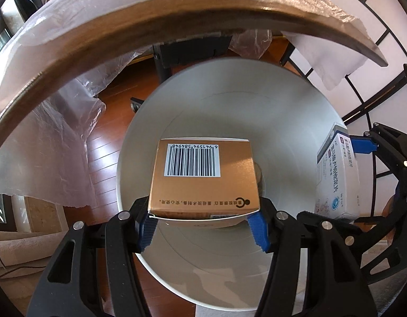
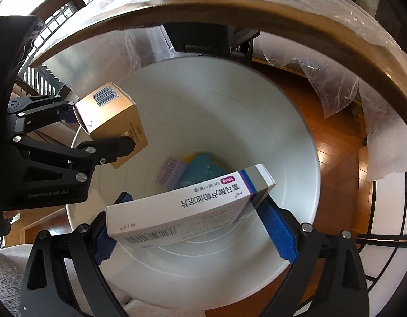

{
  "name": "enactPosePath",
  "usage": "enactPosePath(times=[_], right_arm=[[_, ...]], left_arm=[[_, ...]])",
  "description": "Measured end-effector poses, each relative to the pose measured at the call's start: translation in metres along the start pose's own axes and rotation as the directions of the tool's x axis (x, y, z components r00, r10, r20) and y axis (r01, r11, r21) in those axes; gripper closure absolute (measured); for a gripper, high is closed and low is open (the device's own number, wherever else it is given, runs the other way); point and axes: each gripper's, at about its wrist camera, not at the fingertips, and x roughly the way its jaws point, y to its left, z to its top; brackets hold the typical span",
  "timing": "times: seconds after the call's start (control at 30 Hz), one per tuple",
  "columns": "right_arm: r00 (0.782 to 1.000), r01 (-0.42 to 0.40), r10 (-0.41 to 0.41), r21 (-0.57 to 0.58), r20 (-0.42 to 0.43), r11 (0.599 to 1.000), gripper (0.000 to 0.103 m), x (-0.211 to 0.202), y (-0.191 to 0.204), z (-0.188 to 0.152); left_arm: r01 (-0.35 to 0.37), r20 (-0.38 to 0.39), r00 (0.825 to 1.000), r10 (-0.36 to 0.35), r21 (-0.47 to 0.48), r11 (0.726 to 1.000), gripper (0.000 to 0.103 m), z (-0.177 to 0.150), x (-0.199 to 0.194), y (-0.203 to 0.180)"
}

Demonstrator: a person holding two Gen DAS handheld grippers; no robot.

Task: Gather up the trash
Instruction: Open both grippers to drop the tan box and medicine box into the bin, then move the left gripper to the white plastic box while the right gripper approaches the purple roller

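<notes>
Left wrist view: left gripper (image 1: 203, 220) clamps a gold carton (image 1: 203, 182), barcode face up, above the open mouth of a white bin (image 1: 288, 121). Right gripper (image 2: 192, 227) clamps a white medicine box (image 2: 187, 206) with a purple band, also over the bin. Bin floor holds a lilac ridged item (image 2: 170, 173) and a teal item (image 2: 203, 167), touching. Bin stands on a wooden floor (image 1: 105, 145) beside the plastic-covered round table (image 1: 97, 34).
</notes>
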Motion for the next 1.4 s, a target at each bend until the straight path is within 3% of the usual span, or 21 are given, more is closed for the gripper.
enactPosePath(times=[0.5, 0.53, 0.57, 0.6, 0.77, 0.9, 1.0, 1.03, 1.1, 1.13, 1.17, 1.2, 1.27, 1.3, 1.4], right_arm=[[1.000, -0.008, 0.009, 0.040, -0.024, 0.999, 0.010, 0.009, -0.004, -0.003], [1.000, -0.011, 0.012, 0.041, -0.021, 0.999, 0.010, 0.009, -0.004, -0.003], [1.000, -0.012, 0.012, 0.043, -0.017, 0.999, 0.010, 0.008, -0.005, -0.004], [1.000, -0.010, 0.011, 0.047, -0.014, 0.999, 0.009, 0.007, -0.005, -0.004], [1.000, 0.006, -0.006, 0.058, -0.002, 0.998, 0.006, -0.001, -0.010, -0.007], [0.998, 0.041, -0.044, 0.058, 0.052, 0.997, 0.006, -0.031, -0.012, -0.007], [0.983, 0.084, -0.089, 0.036, 0.158, 0.996, 0.006, -0.075, -0.010, 0.000], [0.971, 0.113, -0.117, 0.028, 0.207, 0.993, 0.005, -0.093, -0.009, 0.004], [0.927, 0.192, -0.191, 0.030, 0.323, 0.981, 0.004, -0.128, -0.007, 0.015], [0.895, 0.234, -0.234, 0.046, 0.379, 0.971, 0.004, -0.144, -0.008, 0.022], [0.858, 0.269, -0.277, 0.082, 0.433, 0.960, 0.004, -0.159, -0.011, 0.030], [0.836, 0.277, -0.298, 0.115, 0.460, 0.954, 0.004, -0.167, -0.016, 0.039], [0.827, 0.246, -0.295, 0.165, 0.479, 0.955, 0.004, -0.176, -0.033, 0.055], [0.829, 0.230, -0.294, 0.188, 0.476, 0.955, 0.004, -0.178, -0.041, 0.063], [0.839, 0.196, -0.297, 0.257, 0.456, 0.946, 0.004, -0.175, -0.068, 0.095]], left_arm=[[-0.004, -0.034, 0.999, 0.004, 0.028, 1.000, 0.043, 0.006, 0.017, 0.000], [-0.006, -0.036, 0.999, 0.007, 0.032, 0.999, 0.040, 0.007, 0.018, -0.001], [-0.013, -0.036, 0.999, 0.014, 0.035, 0.999, 0.027, 0.007, 0.019, -0.001], [-0.029, -0.027, 0.999, 0.030, 0.036, 0.999, 0.023, 0.006, 0.017, -0.001], [-0.027, -0.027, 0.999, 0.027, 0.016, 1.000, 0.021, 0.007, 0.015, 0.005], [-0.027, 0.013, 1.000, 0.027, 0.012, 1.000, 0.021, 0.007, -0.008, 0.008], [-0.026, 0.092, 0.995, 0.024, 0.024, 0.999, 0.021, 0.011, -0.047, 0.009], [-0.026, 0.131, 0.991, 0.022, 0.028, 0.999, 0.021, 0.014, -0.065, 0.008], [-0.037, 0.215, 0.976, 0.030, 0.028, 0.999, 0.014, 0.023, -0.097, 0.009], [-0.050, 0.278, 0.960, 0.042, 0.022, 0.999, 0.005, 0.028, -0.116, 0.009], [-0.068, 0.356, 0.932, 0.061, 0.007, 0.998, 0.001, 0.034, -0.136, 0.010], [-0.088, 0.421, 0.903, 0.087, -0.015, 0.996, 0.001, 0.040, -0.150, 0.011], [-0.104, 0.493, 0.862, 0.116, -0.050, 0.993, 0.001, 0.057, -0.167, 0.017], [-0.096, 0.506, 0.856, 0.110, -0.054, 0.994, 0.001, 0.067, -0.169, 0.020], [-0.077, 0.498, 0.861, 0.104, -0.074, 0.994, 0.001, 0.096, -0.162, 0.030]])
